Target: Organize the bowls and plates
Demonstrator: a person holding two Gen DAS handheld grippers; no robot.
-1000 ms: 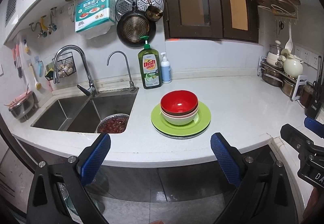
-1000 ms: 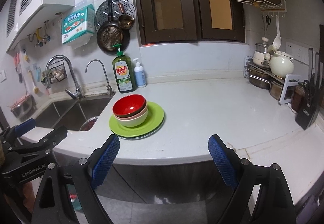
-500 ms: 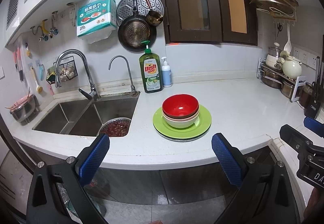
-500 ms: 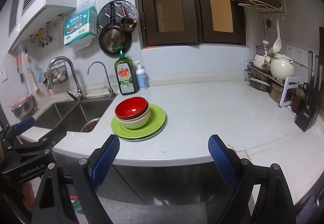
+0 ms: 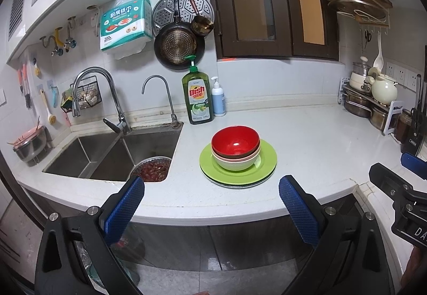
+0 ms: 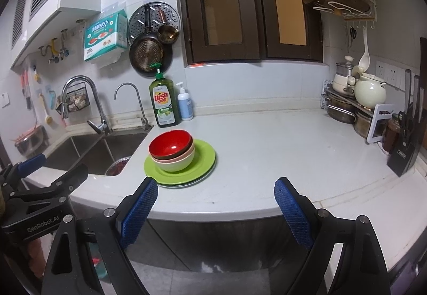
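bowls (image 5: 236,148) sit nested on stacked green plates (image 5: 238,174) on the counter (image 5: 320,140) beside the sink (image 5: 106,153) in the left view, left gripper (image 5: 210,195) gaping and empty, while the right view shows the right gripper (image 6: 215,195) likewise wide, a tidy pile fitting either a finished stack or one awaiting sorting.
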